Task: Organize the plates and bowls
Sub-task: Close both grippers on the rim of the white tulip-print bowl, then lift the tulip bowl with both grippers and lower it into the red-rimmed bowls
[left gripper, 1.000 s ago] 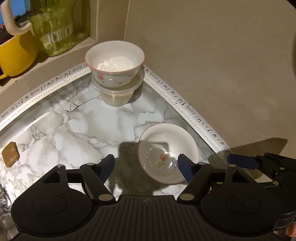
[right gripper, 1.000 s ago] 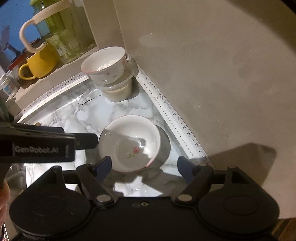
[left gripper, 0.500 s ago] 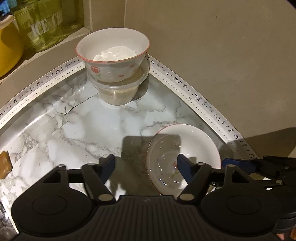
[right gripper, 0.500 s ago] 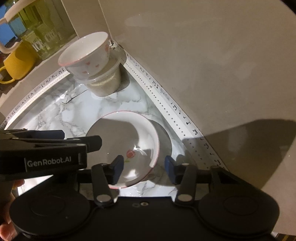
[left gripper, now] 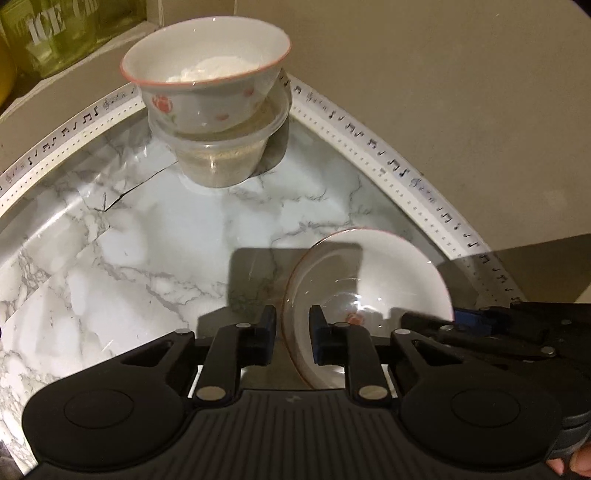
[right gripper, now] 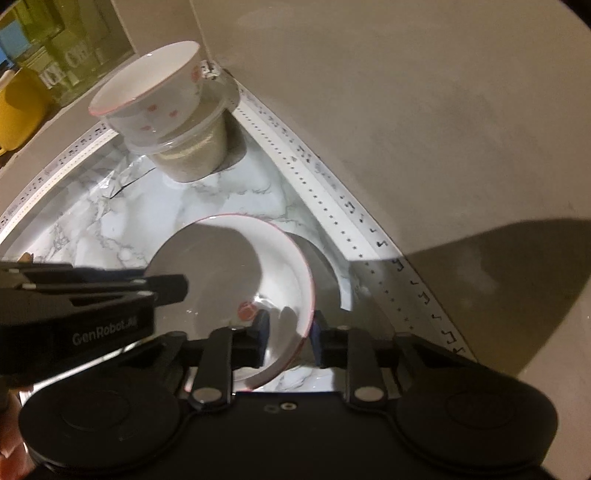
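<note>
Marble-patterned counter, glossy, fills a corner under plain beige walls; white edging strip printed with music notes runs along both wall sides. Landmark: the shallow white bowl with a red rim and small red flower inside, sitting on the counter just beside the right-hand strip. Left gripper straddles this bowl's left rim, one pad outside, one inside; its jaws have just been closing and now pinch the rim. Right gripper sits at the opposite, wall-side rim of the same bowl, also just closed in, pads pressed on the rim from both sides. Each gripper shows in the other's view, on the far side of the bowl. Beyond the bowl, in the corner: a deeper flower-print bowl holding something white, nested in the mouth of a clear plastic tub of pale grainy contents. Further left of that, on a raised ledge: a green-tinted glass jar with white lettering; a yellow mug beside it
</note>
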The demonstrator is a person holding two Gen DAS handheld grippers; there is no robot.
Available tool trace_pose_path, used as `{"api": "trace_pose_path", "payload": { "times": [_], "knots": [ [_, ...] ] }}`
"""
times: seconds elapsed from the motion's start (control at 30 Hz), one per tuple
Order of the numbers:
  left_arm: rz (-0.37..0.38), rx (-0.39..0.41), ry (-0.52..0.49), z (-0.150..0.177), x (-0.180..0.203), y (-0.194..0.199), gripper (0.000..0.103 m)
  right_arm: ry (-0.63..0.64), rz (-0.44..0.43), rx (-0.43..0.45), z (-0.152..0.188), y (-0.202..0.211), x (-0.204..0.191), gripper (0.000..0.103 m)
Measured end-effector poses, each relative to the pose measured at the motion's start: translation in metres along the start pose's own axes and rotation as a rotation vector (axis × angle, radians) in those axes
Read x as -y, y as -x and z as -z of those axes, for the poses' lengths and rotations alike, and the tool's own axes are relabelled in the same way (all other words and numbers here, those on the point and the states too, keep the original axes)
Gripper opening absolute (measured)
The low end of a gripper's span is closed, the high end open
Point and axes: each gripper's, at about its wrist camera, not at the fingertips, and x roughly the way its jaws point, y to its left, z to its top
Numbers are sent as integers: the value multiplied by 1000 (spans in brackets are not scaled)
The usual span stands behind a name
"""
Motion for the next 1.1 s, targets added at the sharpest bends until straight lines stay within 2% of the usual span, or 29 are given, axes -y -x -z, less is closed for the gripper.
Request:
{"api": "trace_pose_path", "payload": {
  "times": [0.03,0.13,0.5,0.63,1.1],
  "knots": [
    [-4,1,-8,0,1,-1,11,3,5,-2,0,-1,0,13],
    [-15,5,-5,1,1,-2,9,12,4,1,1,-1,1,13],
    [-32,4,-6,6,-6,5,8,43,-2,22,4,6,-5,11],
    [-53,25,-28,7,-3,22,8,53,-9,37,5,15,-8,12],
    [-50,79,-44,27,6,98,8,98,-55,90,17,80,-21,12]
  ]
}}
